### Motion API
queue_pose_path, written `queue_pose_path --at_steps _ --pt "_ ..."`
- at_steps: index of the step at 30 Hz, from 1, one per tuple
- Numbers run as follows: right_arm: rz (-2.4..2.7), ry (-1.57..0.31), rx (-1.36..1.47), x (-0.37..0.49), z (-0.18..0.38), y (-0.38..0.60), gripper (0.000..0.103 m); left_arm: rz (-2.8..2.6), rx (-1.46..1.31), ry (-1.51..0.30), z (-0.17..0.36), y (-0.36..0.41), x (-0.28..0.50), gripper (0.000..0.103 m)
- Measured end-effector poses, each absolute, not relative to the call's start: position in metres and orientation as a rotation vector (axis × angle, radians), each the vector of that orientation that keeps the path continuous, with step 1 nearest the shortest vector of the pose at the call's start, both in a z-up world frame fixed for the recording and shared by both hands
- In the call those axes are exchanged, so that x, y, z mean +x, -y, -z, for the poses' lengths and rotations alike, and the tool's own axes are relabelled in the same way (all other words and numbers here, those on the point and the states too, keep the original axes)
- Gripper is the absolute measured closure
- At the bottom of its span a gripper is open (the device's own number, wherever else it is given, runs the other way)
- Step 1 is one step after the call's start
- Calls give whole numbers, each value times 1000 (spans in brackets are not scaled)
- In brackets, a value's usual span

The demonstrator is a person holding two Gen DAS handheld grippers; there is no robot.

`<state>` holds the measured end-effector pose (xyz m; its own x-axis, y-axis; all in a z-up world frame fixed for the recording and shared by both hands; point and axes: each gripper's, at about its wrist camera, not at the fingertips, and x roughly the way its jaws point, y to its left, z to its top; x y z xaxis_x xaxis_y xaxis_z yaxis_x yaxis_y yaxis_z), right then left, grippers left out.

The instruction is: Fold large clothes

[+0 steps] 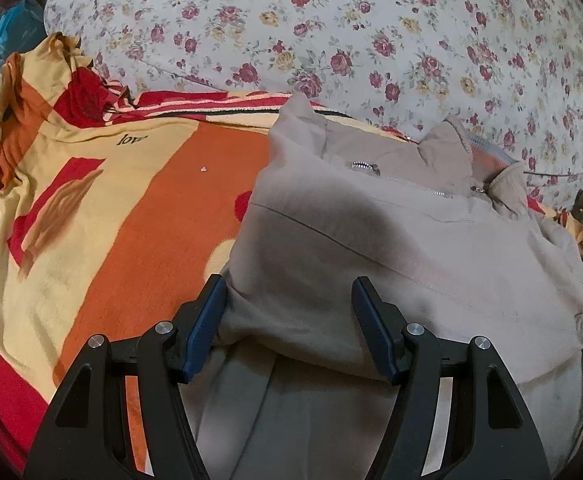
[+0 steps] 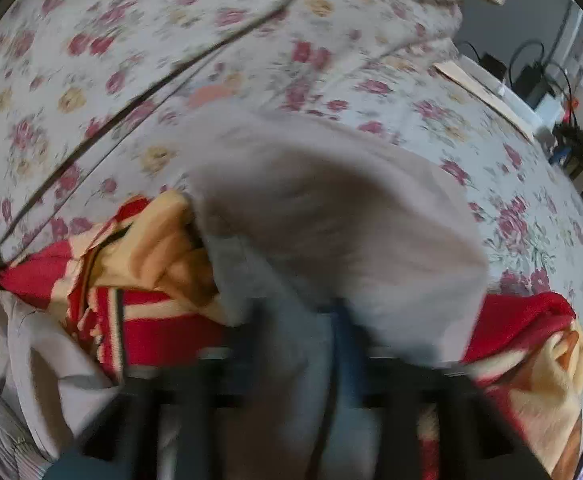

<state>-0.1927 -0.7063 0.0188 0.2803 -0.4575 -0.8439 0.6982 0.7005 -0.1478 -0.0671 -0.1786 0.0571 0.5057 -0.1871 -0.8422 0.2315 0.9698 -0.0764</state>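
The beige zip jacket (image 1: 391, 248) lies collar-far, its zipper running left to right. Left gripper (image 1: 289, 328) jaws spread over its near hem. The blurred right gripper (image 2: 311, 344) grips jacket fabric; I cannot tell how tightly.

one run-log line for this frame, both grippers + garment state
left gripper: open over beige jacket | right gripper: blurred, state unclear | jacket on orange blanket, fold unfinished

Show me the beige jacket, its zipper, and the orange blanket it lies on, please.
beige jacket (image 1: 371, 248): left wrist view, on its broad front panel.
zipper (image 1: 405, 182): left wrist view, on the metal teeth near the collar.
orange blanket (image 1: 163, 220): left wrist view, on the orange stripe left of the jacket.
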Motion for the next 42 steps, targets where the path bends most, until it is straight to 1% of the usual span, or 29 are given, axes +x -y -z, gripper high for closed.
queue_pose_path --at_steps 2,4,6,8,9,13,16,17,19,20,21,22,24,25,26,27,29,30,31,32,33,34,35,37,40,42 --pt "718 -977 388 -209 -31 719 96 252 31 -1010 -59 177 -66 38" --pt "609 -885 529 -228 -52 725 98 255 11 -1007 -61 175 -67 38" --pt "528 -818 564 -238 -75 718 98 256 2 -1003 -64 174 -69 38" --pt "430 -753 547 -246 -105 697 99 257 -6 -996 -66 172 -71 38" --pt "378 -732 537 -248 -118 685 102 260 -11 -992 -67 172 -72 38" --pt "152 -650 461 -251 -173 614 102 271 -34 -967 -74 169 -76 38" --pt "126 -587 295 -248 -208 558 102 270 -53 -963 -77 163 -78 38" --pt "139 -569 266 -245 -212 549 99 269 -58 -963 -77 161 -79 38" --pt "179 -594 233 -232 -203 546 58 269 -77 -968 -78 155 -80 38" --pt "230 -649 237 -222 -189 551 18 268 -83 -971 -78 153 -81 38" --pt "273 -682 256 -218 -174 559 9 268 -84 -973 -78 151 -81 38" --pt "333 -717 279 -208 -152 571 9 268 -86 -977 -78 150 -81 38" --pt "446 -787 276 -200 -122 590 12 266 -85 -985 -76 151 -79 38" --pt "520 -839 271 -191 -98 603 14 263 -81 -989 -74 152 -78 38" --pt "548 -877 282 -185 -80 614 17 262 -78 -998 -72 154 -77 38" --pt "559 -903 292 -187 -71 621 19 265 -76 -1009 -70 157 -75 38" --pt "600 -953 278 -176 -48 635 20 269 -55 -1018 -66 164 -73 38" --pt "626 -963 246 -172 -41 638 29 268 -39 -1015 -65 166 -72 38" --pt "657 -975 203 -168 -35 642 41 265 -17 -1011 -63 170 -72 38" --pt "698 -1009 179 -166 -27 650 69 263 -6 -1011 -62 172 -71 38" --pt "694 -1021 223 -169 -24 659 83 262 1 -1012 -61 174 -71 38" --pt "668 -1008 305 -175 -23 670 86 263 0 -1012 -61 174 -70 38" --pt "644 -986 376 -184 -25 678 92 265 -6 -1012 -62 173 -70 38" --pt "567 -920 503 -202 -37 689 95 267 -27 -1010 -64 170 -69 38" --pt "423 -805 650 -227 -67 690 97 271 -53 -1004 -67 167 -69 38" --pt "284 -728 705 -239 -96 677 102 277 -80 -990 -72 164 -72 38"
